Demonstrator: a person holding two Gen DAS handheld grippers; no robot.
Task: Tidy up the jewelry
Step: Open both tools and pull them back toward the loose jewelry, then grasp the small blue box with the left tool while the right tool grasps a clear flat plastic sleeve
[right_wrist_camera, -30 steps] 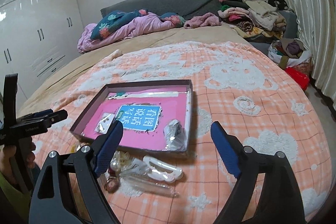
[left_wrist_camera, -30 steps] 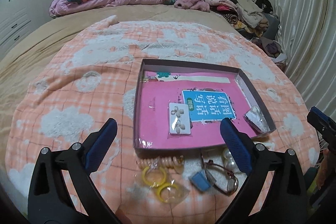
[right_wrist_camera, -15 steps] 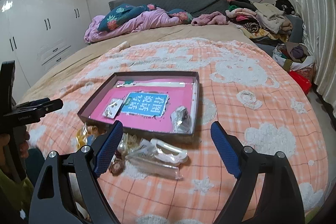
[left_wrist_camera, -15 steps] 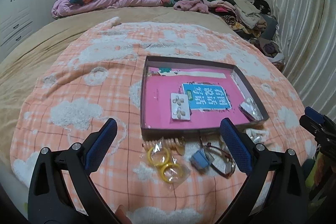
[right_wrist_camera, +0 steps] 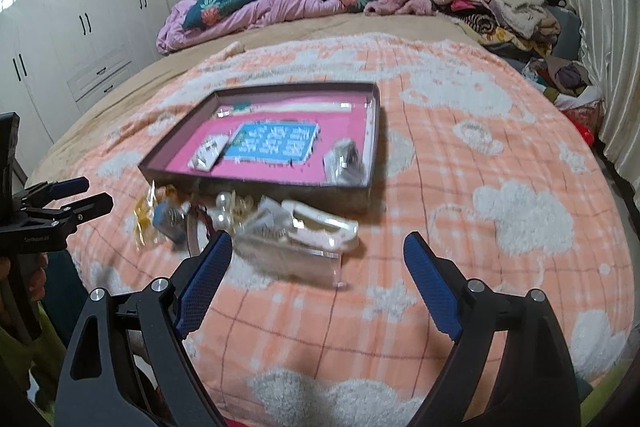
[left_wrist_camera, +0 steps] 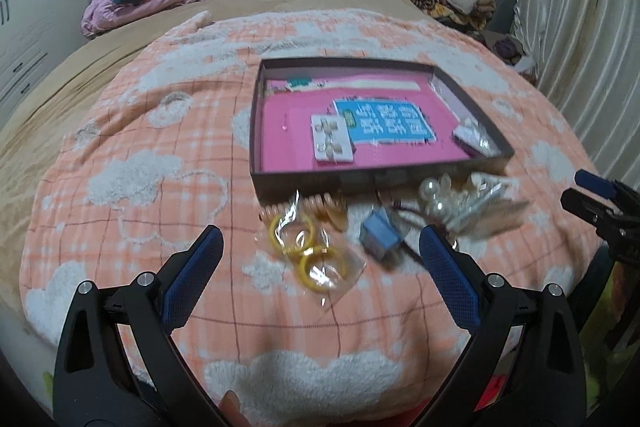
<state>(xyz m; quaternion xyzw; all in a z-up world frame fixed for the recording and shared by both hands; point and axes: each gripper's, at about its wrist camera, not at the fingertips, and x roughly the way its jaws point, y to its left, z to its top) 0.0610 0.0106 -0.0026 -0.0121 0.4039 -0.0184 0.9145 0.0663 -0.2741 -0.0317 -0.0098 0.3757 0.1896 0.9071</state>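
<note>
A bedroom is seen, with white wardrobes along one wall and a bed [left_wrist_camera: 160,131] covered by an orange checked blanket with white clouds. Compared with a second ago, both tongs have been brought lower and drawn back from the tray, so the loose jewelry now lies ahead of the pads instead of under them; a first pick appears to be lined up. The left tongs [left_wrist_camera: 320,275] are held wide apart and empty, aimed at the bagged yellow rings [left_wrist_camera: 308,247]. The right tongs [right_wrist_camera: 316,283] are being opened a little wider, with nothing pressed between the pads, before a clear packet [right_wrist_camera: 296,247].

The tray [left_wrist_camera: 256,131], a shallow dark box lined in pink, lies near the middle of the blanket. In it an earring card [left_wrist_camera: 331,141] rests toward the left side, and a small clear bag [left_wrist_camera: 474,141] sits in the near right corner. The remaining jewelry, pearls [left_wrist_camera: 434,195] and a blue box [left_wrist_camera: 378,237] among it, is heaped just outside the tray's near wall.
</note>
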